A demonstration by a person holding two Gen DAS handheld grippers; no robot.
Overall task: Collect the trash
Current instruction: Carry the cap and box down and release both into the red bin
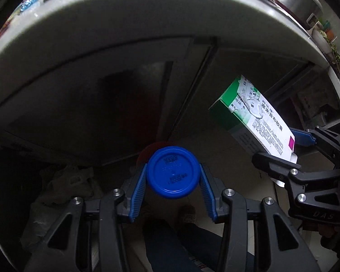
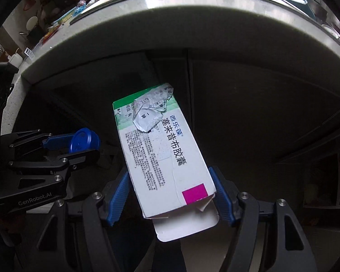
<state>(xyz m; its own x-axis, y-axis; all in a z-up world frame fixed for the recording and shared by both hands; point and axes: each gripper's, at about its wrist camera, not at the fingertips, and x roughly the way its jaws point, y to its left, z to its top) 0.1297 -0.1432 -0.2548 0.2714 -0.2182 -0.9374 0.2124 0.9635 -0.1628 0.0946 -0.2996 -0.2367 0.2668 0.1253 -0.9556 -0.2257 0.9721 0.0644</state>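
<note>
The left gripper (image 1: 172,174) is clenched on a round blue bottle cap (image 1: 172,171); both blue ribbed pads (image 1: 140,187) press the cap's rim at 9 and 3 o'clock. The cap's flat face, printed with a code, is turned toward the left wrist camera. Below the cap, at 6 o'clock, a person's dark trouser leg (image 1: 167,244) and a shoe (image 1: 189,214) are visible over a pale floor.

The right gripper (image 2: 171,187) grasps a white-and-green medicine carton (image 2: 163,156) across its width — one pad (image 2: 119,192) on each long edge, near the end with the magenta square. The end flap (image 2: 185,226) at 6 o'clock hangs open. The carton's far end, at 12 o'clock, carries a green band and a torn, crumpled label (image 2: 147,115).

Each gripper appears in the other's view: the right wrist camera shows the cap-bearing gripper at 9 o'clock; the left wrist camera shows the carton at 3 o'clock.

At 8 o'clock in the left view, a crumpled pale bag (image 1: 65,188) lies low in the dark — contents cannot be told.

Beyond both loads stand dark cabinet doors (image 1: 102,104) under a pale countertop edge (image 1: 124,22). Farther, on the counter, a metal pot (image 1: 297,0) sits at 1 o'clock, with assorted clutter too blurred to name.
</note>
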